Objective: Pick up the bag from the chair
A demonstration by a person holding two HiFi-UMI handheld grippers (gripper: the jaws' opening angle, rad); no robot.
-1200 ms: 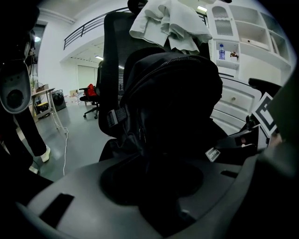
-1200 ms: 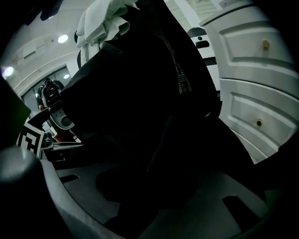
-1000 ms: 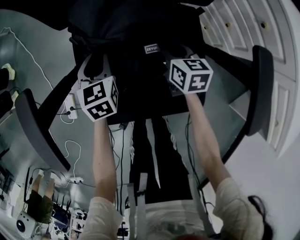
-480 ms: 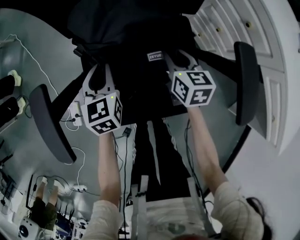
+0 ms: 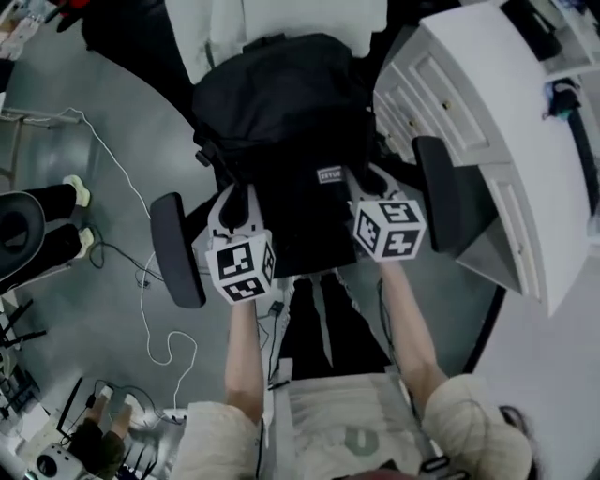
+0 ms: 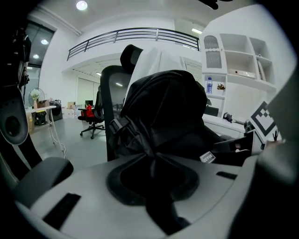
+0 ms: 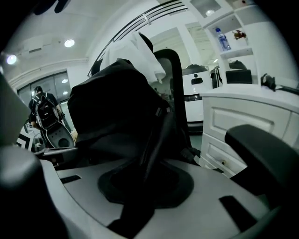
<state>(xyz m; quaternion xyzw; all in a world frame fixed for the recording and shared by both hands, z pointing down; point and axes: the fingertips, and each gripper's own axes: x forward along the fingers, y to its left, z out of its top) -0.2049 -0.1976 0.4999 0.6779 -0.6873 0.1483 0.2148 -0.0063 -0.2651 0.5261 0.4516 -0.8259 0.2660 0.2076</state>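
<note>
The black bag [image 5: 281,112] fills the upper middle of the head view, in front of the chair [image 6: 111,102] and between its two dark armrests, one at the left [image 5: 178,248] and one at the right [image 5: 439,192]; whether its underside touches the seat cannot be told. A small white label [image 5: 330,173] shows on its near side. A white cloth [image 5: 281,28] hangs over the chair's back along the top edge of the frame.

The left gripper [image 5: 236,195] sits just below and left of the bag's middle; its jaws have just been closing, and its own view shows them clenched on a black strap [image 6: 155,161] that runs up from the jaws into the bag. The right gripper [image 5: 371,180] sits level with it, just right of the label; its jaws have also just been closing, and its own view shows them grasping a second strap [image 7: 150,149] of the same bag. Both point up the frame and downward, each at the end of a bare forearm coming up from the bottom edge.

A white cabinet [image 5: 487,112] with drawers takes the upper right; a pale cable [image 5: 150,309] loops over the grey floor [image 5: 112,122] at the left.
</note>
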